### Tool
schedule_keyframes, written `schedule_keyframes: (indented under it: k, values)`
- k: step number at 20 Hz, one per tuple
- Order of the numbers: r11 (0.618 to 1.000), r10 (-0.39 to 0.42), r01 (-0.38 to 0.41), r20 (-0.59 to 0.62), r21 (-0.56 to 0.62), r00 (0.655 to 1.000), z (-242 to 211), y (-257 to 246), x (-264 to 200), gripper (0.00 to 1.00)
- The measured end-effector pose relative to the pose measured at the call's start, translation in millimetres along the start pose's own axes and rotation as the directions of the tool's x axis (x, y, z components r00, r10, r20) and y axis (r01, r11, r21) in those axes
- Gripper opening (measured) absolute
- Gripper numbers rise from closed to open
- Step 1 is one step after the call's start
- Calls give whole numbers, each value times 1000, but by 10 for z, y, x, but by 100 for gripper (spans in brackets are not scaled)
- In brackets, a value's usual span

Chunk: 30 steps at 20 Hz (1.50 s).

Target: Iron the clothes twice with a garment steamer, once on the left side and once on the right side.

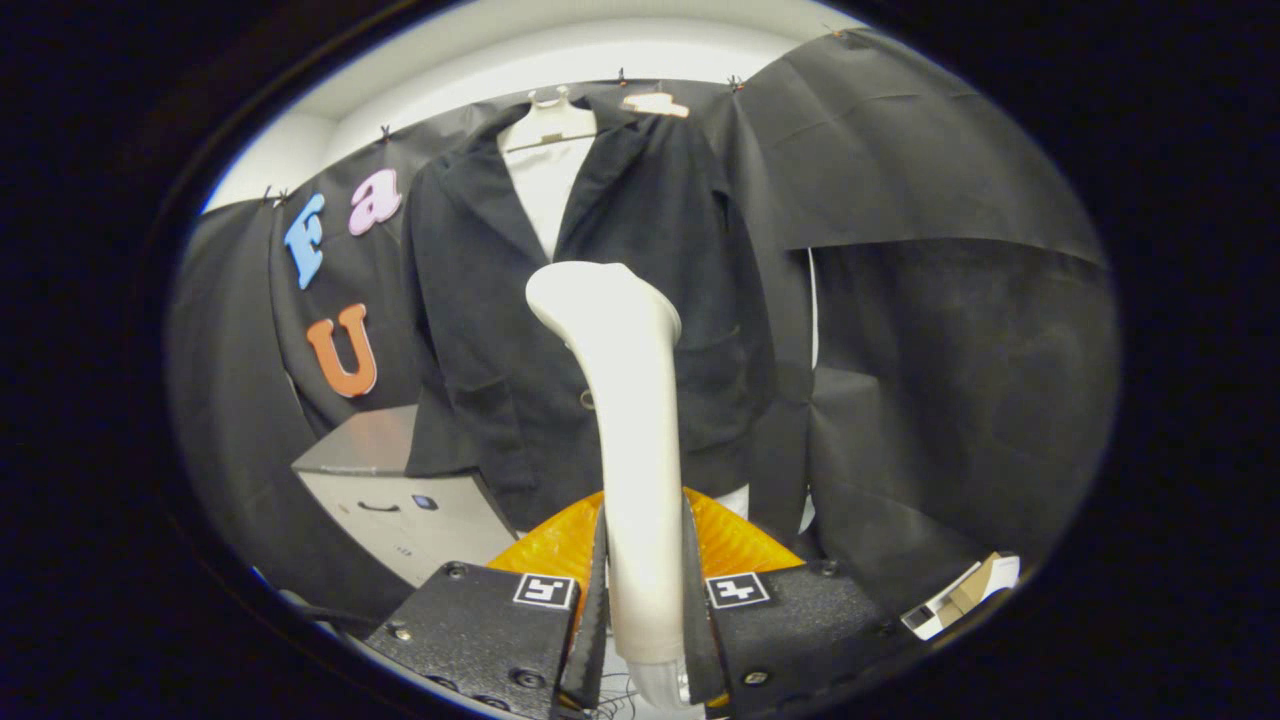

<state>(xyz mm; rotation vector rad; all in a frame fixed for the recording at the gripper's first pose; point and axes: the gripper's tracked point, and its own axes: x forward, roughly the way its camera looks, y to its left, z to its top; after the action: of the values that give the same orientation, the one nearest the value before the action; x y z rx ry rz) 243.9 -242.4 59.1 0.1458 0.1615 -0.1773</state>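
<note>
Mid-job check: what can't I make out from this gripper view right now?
- Garment steamer head face: turned toward the black jacket, so steam and contact can't be judged.
- Jacket buttons and front seam: hidden behind the steamer.
- Orange object: covered by the gripper, which is shut on the steamer's handle.

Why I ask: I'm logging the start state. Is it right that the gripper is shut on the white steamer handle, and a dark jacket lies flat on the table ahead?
Not quite. The gripper is shut on the white steamer handle, but the dark jacket hangs from a hanger ahead, as the gripper view shows.
</note>
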Motion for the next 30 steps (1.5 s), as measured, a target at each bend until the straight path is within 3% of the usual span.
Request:
schedule_keyframes:
  k: [9,15,22,30]
  values:
    - [999,-26,22,142,32,990,1268,-226,229,35]
    - [1000,-28,26,186,13,982,1811,-136,520,35]
    - [996,-56,65,151,-56,987,1657,-7,870,35]
    - [991,-72,86,135,-102,988,1418,35,885,35]
